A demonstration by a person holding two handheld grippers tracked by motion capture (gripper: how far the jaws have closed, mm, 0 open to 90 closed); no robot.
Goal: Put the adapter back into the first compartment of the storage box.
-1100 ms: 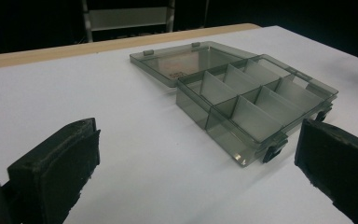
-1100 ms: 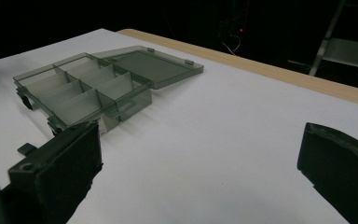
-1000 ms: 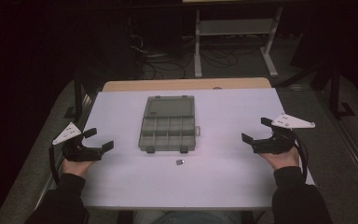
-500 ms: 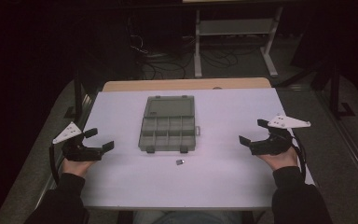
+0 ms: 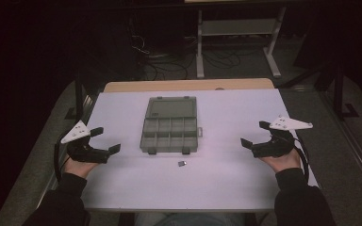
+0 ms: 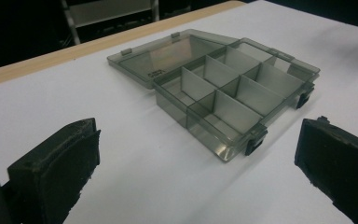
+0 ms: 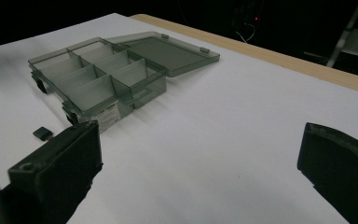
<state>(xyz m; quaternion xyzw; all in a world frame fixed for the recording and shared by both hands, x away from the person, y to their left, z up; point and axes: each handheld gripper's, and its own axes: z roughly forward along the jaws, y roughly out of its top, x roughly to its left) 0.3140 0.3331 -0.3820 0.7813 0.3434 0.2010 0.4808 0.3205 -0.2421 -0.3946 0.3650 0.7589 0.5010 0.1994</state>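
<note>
A smoky clear compartment box [image 5: 170, 129] lies open in the middle of the white table [image 5: 235, 176], its lid folded flat toward the far side; its compartments look empty [image 6: 233, 91] [image 7: 95, 77]. A small dark piece [image 5: 181, 163] lies on the table just in front of the box [image 7: 42, 133]. My left gripper [image 5: 105, 140] rests at the table's left edge, open, nothing between its jaws. My right gripper [image 5: 255, 133] is held at the right side, open and empty too. Both point inward toward the box.
A wooden strip [image 5: 188, 85] runs along the table's far edge. Beyond it stand a metal frame [image 5: 238, 33] and cables on a dark floor. White tabletop spreads on both sides of the box.
The right gripper has drifted slightly left, toward the box. The left gripper, box and small piece have stayed put.
</note>
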